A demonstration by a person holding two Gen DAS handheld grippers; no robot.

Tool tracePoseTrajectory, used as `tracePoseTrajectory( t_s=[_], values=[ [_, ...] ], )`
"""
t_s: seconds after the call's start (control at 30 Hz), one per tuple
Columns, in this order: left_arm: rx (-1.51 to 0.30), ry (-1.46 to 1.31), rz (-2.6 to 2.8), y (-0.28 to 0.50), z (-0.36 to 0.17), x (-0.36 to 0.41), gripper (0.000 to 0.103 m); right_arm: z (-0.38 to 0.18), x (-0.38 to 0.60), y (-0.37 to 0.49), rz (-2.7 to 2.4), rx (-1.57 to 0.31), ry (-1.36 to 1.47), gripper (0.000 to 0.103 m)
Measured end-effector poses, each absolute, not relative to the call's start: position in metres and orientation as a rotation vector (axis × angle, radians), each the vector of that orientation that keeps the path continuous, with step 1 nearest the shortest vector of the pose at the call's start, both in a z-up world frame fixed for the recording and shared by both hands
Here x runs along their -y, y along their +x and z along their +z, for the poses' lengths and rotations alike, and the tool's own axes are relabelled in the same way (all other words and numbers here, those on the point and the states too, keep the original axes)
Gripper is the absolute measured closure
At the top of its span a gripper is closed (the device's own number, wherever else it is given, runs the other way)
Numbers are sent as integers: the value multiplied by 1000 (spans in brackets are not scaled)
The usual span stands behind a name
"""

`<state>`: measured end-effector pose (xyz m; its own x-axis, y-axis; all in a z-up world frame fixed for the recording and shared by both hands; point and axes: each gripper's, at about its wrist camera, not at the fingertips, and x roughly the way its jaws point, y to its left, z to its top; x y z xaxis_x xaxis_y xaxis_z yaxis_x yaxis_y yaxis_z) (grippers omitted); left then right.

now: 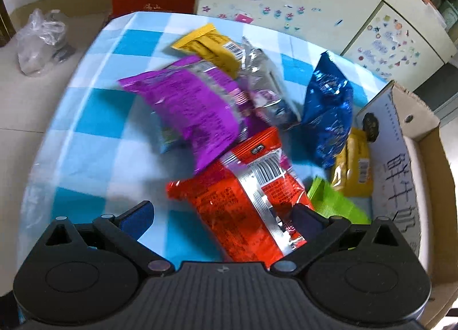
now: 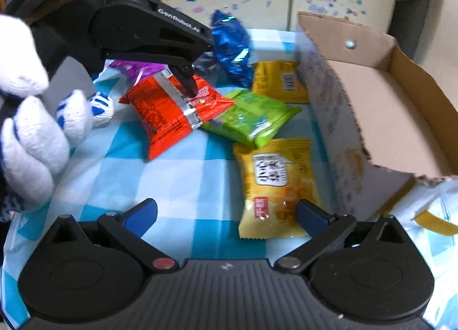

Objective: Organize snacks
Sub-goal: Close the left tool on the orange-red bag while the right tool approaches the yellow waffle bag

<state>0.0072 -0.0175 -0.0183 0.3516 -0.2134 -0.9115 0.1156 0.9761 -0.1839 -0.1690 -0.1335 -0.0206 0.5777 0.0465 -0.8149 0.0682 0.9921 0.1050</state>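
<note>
Both fingers pairs spread wide; only right view shows the box (image 2: 380, 106) seemingly empty.

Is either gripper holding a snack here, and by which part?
Neither. The left gripper is open, straddling the red packet, one finger touching its silver seam. The right gripper is open, empty, near a yellow packet.

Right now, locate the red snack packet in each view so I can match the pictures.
Left wrist: red snack packet lies low centre, between the open fingers.
Right wrist: red snack packet sits left of centre, under the left hand-held gripper.
Shared landmark: cardboard box, at right.
</note>
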Motion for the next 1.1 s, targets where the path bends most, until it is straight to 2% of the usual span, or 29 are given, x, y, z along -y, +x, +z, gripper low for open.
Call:
tracePoseTrajectory(
  t_s=[0.17, 0.3, 0.57, 0.77, 1.1],
  values=[
    [-1214, 43, -165, 2, -16, 4, 0, -12, 118, -178, 107, -915, 83, 1],
    [-1233, 68, -158, -1, -12, -12, 0, -3, 108, -186, 11, -846, -17, 1],
    [-1206, -82, -201, -5, -6, -23, 0, -1, 121, -187, -231, -813, 88, 1],
    [-1146, 3, -215, -6, 3, -4, 0, -4, 126, -180, -366, -789, 148, 1],
    [-1217, 11, -193, -4, -10, -4, 0, -22, 137, -159, -432, -867, 259, 2]
  ],
)
